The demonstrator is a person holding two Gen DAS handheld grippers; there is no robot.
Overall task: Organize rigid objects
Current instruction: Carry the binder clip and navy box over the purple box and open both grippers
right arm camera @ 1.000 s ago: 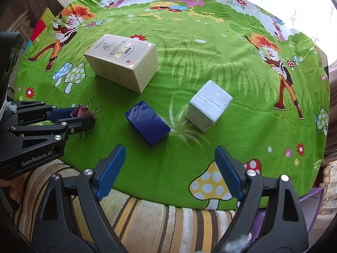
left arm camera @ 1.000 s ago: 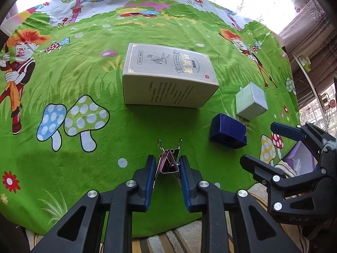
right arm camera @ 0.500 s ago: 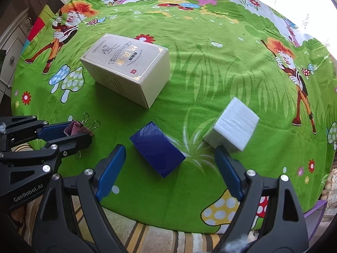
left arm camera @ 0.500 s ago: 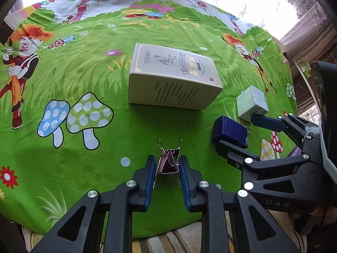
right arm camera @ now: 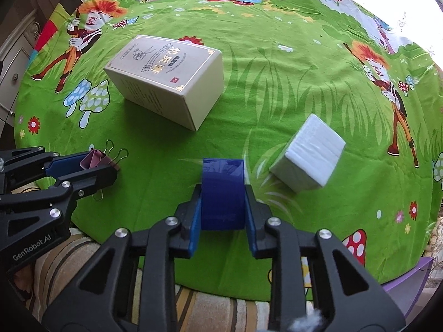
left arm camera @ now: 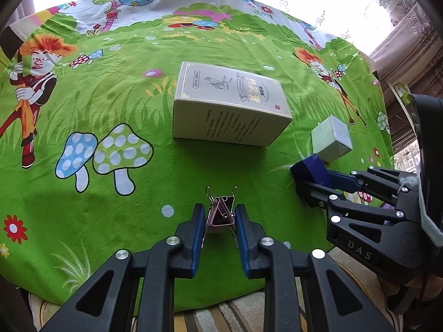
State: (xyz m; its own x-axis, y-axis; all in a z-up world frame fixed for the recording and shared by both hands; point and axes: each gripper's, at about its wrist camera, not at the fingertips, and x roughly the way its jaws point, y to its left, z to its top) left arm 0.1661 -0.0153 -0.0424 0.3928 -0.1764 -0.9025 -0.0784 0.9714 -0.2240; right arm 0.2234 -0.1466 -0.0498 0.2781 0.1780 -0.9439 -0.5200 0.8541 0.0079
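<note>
My left gripper [left arm camera: 220, 215] is shut on a pink binder clip [left arm camera: 221, 219] just above the near edge of the green cartoon tablecloth [left arm camera: 138, 144]; the clip's wire handles stick out forward. In the right wrist view, a dark blue box [right arm camera: 223, 177] sits between the blue pads of my right gripper [right arm camera: 223, 195], whose jaws are closing and press on both of its sides. The left wrist view shows that same blue box [left arm camera: 308, 167] at the right gripper's tips [left arm camera: 314, 178]. The left gripper [right arm camera: 91, 163] and its clip [right arm camera: 92, 158] appear at the left of the right wrist view.
A large cream printed carton [right arm camera: 166, 80] lies at the table's middle. A white cube-shaped block [right arm camera: 308, 155] rests right of the blue box. Striped fabric [right arm camera: 207, 312] shows below the table edge, a purple object [right arm camera: 407, 276] at the lower right, and a cabinet [right arm camera: 16, 55] at the far left.
My right gripper moved forward around the blue box and its jaws came together onto it, turning the box square to the fingers. The left gripper kept still with the clip.
</note>
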